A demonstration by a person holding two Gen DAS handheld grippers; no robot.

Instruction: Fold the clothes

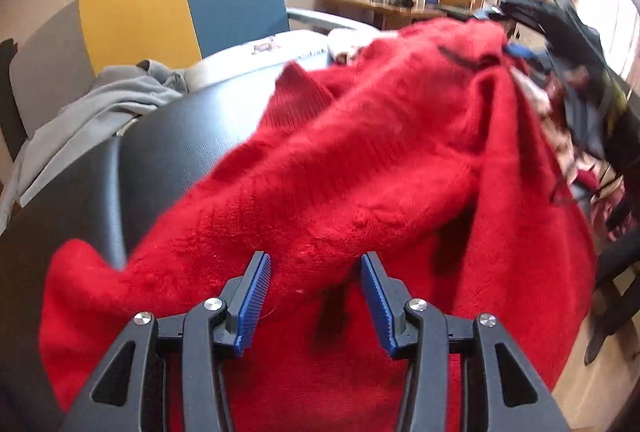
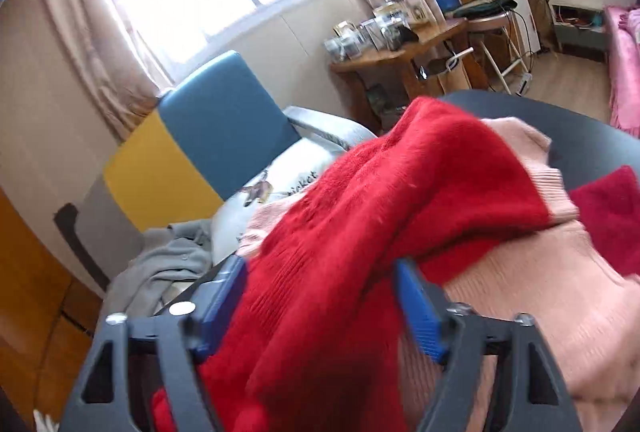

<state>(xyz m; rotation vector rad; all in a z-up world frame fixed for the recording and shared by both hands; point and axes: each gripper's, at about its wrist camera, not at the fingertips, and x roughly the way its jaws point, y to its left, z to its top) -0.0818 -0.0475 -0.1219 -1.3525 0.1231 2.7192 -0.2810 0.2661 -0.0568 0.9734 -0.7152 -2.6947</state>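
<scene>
A fluffy red sweater [image 1: 360,171] lies bunched across a dark round table [image 1: 180,135]. My left gripper [image 1: 316,264] hovers open just over the sweater's near part, its blue pads [image 1: 256,296] apart, nothing between them. In the right wrist view the red sweater [image 2: 360,216] runs up between the open jaws of my right gripper [image 2: 320,272]; the pads stand wide apart and do not pinch it. A pink knitted garment [image 2: 540,296] lies under the red one on the table [image 2: 580,143]. The right gripper body shows at the far right of the left wrist view [image 1: 568,43].
A grey garment [image 1: 100,107] hangs off the table's left edge. A blue and yellow chair [image 1: 180,11] stands behind the table with a white printed cushion [image 2: 288,179]. A cluttered wooden desk [image 2: 400,51] is at the back. A pink bed [image 2: 624,63] is far right.
</scene>
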